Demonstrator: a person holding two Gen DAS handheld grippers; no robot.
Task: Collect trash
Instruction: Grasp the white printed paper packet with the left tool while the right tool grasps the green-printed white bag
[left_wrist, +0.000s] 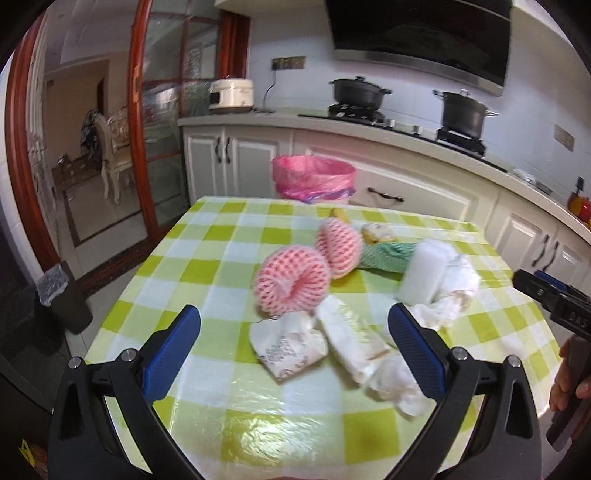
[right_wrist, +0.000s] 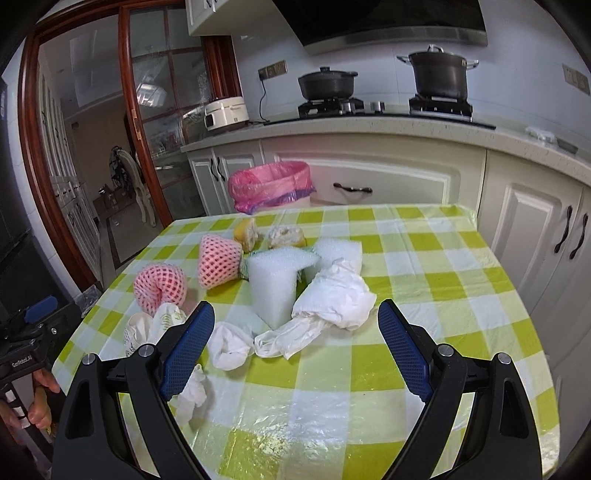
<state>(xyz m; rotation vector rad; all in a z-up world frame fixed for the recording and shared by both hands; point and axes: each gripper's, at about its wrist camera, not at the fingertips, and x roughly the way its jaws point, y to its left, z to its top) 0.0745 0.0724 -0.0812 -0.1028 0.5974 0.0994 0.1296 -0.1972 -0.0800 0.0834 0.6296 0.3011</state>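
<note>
Trash lies on a green-checked table (left_wrist: 207, 258) (right_wrist: 424, 258): two pink foam fruit nets (left_wrist: 291, 282) (right_wrist: 159, 288), white foam blocks (left_wrist: 423, 271) (right_wrist: 273, 284), crumpled white tissues (right_wrist: 332, 295) (left_wrist: 456, 286), paper wrappers (left_wrist: 288, 347) (right_wrist: 147, 325) and fruit peel (right_wrist: 245, 232). A bin with a pink liner (left_wrist: 314, 179) (right_wrist: 269, 184) stands beyond the table's far edge. My left gripper (left_wrist: 293, 339) is open, low over the wrappers. My right gripper (right_wrist: 295, 336) is open, over the tissues.
White cabinets and a counter with two black pots (right_wrist: 327, 83) (right_wrist: 439, 72) and a rice cooker (left_wrist: 232, 94) run behind the table. A glass sliding door (left_wrist: 162, 110) is at the left. A dark bin (left_wrist: 61, 295) stands on the floor left of the table.
</note>
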